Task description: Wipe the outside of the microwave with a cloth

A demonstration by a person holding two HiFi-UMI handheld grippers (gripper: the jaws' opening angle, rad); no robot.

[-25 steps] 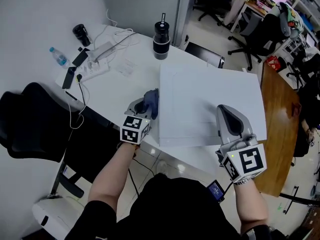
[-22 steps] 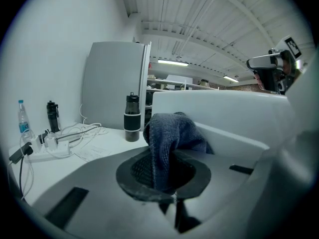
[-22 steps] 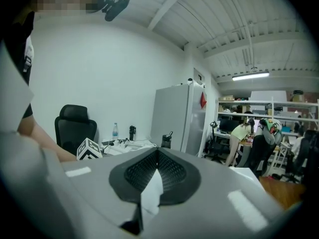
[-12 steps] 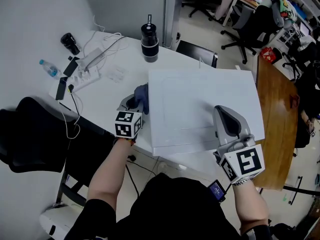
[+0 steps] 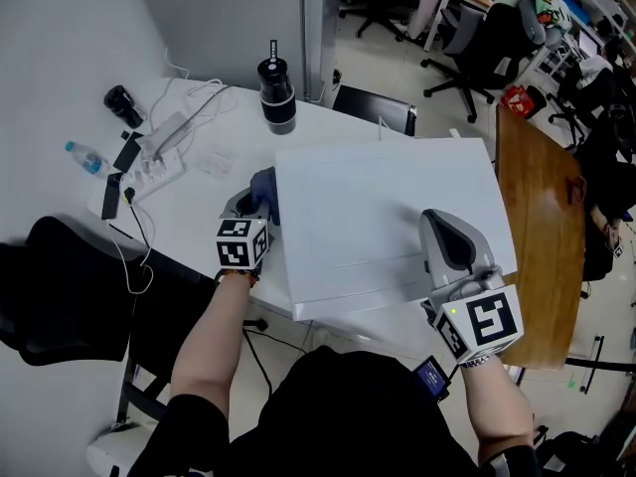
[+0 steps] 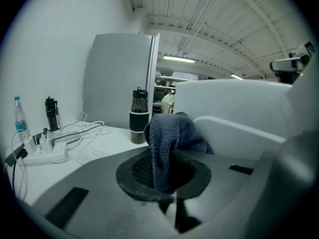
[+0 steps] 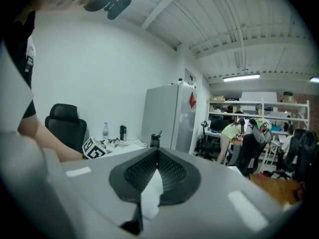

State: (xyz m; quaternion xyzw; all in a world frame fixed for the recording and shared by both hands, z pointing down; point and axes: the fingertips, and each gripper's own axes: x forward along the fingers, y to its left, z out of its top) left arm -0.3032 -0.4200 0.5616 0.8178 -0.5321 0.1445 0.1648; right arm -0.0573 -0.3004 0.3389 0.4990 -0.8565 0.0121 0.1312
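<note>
Left claw [image 6: 167,180] grips the soft, limp cloth [image 6: 172,136] by a bunched fold, a good hold, at the microwave's [image 5: 378,217] 9 o'clock side; right claw [image 7: 157,156] hovers closed and empty at 4 o'clock.

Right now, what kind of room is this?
Probably a shared office or lab: swivel office chairs, a wooden desk, and a power strip with cables on the white table.

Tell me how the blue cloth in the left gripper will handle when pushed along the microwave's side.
Probably floppy: the cloth droops in folds from the shut left gripper. Likely light, and its knit looks grippy, so it should drag against the microwave rather than slide freely.
</note>
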